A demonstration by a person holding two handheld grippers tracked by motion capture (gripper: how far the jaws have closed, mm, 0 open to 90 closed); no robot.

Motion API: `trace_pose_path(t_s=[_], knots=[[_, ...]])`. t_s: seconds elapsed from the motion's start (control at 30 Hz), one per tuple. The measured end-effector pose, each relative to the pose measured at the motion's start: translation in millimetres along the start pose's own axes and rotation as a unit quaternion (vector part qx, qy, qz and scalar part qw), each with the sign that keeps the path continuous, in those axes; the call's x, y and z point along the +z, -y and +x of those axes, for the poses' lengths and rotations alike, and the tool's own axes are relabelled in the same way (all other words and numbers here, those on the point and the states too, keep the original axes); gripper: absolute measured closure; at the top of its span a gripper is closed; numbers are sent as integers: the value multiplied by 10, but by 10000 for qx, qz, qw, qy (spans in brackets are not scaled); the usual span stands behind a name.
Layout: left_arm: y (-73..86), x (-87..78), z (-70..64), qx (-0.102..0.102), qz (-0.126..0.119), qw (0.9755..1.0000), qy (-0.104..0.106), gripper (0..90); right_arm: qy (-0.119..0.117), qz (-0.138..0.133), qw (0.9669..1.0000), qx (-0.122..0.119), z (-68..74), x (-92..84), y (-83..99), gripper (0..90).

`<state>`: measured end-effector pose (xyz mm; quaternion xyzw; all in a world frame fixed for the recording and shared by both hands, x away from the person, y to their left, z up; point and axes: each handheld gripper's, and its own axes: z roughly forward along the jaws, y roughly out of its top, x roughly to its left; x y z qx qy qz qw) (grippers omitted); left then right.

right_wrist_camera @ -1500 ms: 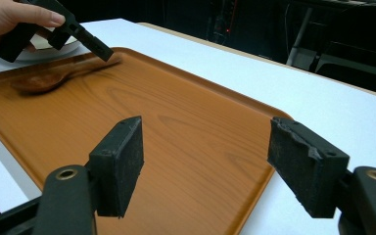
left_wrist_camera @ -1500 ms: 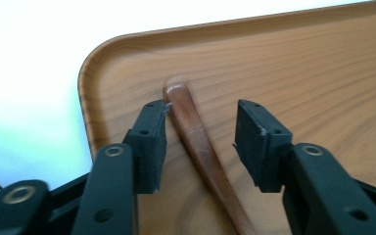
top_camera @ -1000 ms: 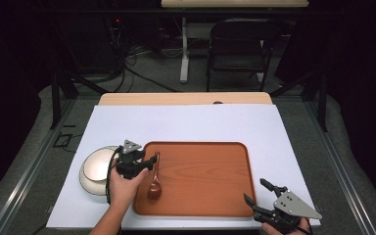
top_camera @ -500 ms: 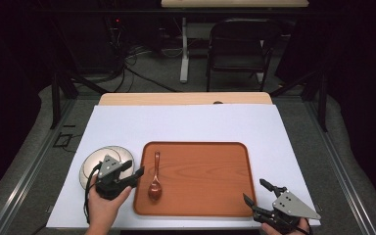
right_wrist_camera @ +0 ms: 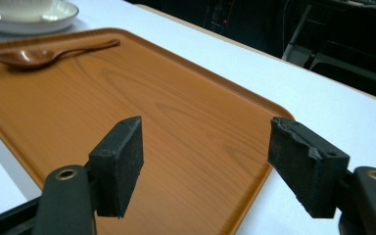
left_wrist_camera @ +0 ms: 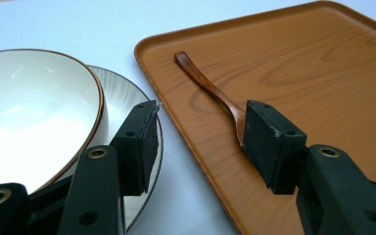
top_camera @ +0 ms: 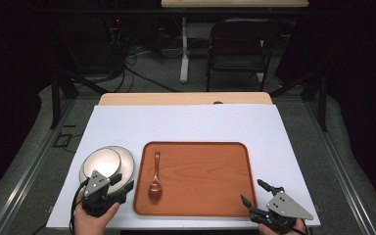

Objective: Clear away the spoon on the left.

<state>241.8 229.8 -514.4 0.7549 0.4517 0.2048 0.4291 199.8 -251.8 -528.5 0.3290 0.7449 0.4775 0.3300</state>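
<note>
A brown wooden spoon lies on the left part of the orange-brown tray, bowl end toward the person. In the left gripper view the spoon runs away between the jaws. My left gripper stands open near the front left, between the tray's left rim and the bowl, holding nothing. A white bowl sits on a plate left of the tray. My right gripper stands open at the tray's front right corner, empty. The tray spreads ahead of its jaws.
A white sheet covers the table. A wooden strip runs along its far edge. Beyond stand a black chair and cables on the floor. The plate shows far off in the right gripper view.
My left gripper let go of the spoon on the tray, then drew back toward the person and to the left, beside the bowl. The right gripper has stayed put.
</note>
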Motion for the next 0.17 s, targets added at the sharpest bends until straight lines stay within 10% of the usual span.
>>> trace_pose_path(t_s=[0.17], knots=[[29,-14,58,-189,-80,9998,67,473,86,196,9978,-622,89,71,-26,280]])
